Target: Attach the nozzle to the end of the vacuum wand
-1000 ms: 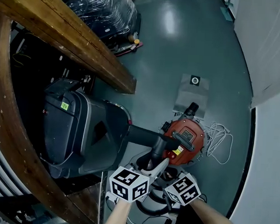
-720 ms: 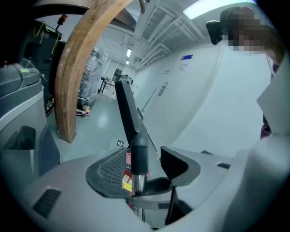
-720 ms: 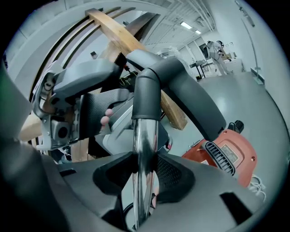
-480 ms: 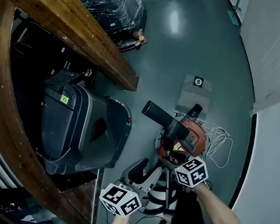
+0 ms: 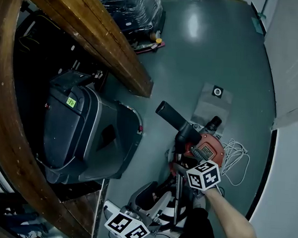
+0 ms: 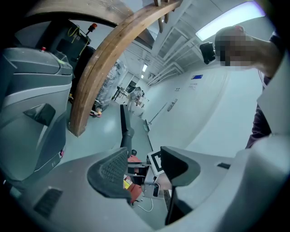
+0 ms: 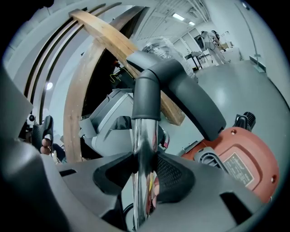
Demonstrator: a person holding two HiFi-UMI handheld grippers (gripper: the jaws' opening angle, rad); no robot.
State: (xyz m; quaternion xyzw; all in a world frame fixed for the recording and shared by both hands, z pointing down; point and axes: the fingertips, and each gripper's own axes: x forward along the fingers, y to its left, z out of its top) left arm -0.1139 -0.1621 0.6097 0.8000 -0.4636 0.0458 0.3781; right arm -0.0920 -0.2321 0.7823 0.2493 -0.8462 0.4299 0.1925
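Note:
My right gripper (image 7: 144, 165) is shut on the chrome vacuum wand (image 7: 144, 145), which stands upright between its pads. A black elbow collar (image 7: 147, 97) sits on the wand's top end, and the long black nozzle (image 7: 192, 102) slants away from it. In the head view the nozzle (image 5: 171, 117) points up-left above the red vacuum body (image 5: 207, 148), beside my right gripper (image 5: 180, 167). My left gripper (image 5: 152, 197) is low at the frame's bottom, apart from the wand. Its jaws stand open and empty (image 6: 142, 167).
A curved wooden beam (image 5: 110, 47) crosses the left side over a large dark grey machine (image 5: 83, 132). A grey dust bag (image 5: 213, 100) and a coiled white cable (image 5: 235, 151) lie on the green floor. Plastic-wrapped goods (image 5: 130, 5) stand far back. A white wall (image 5: 287, 148) runs along the right.
The left gripper let go of the wand and drew back toward the frame's bottom. The right gripper swung the wand, so the nozzle that pointed left now slants up-left.

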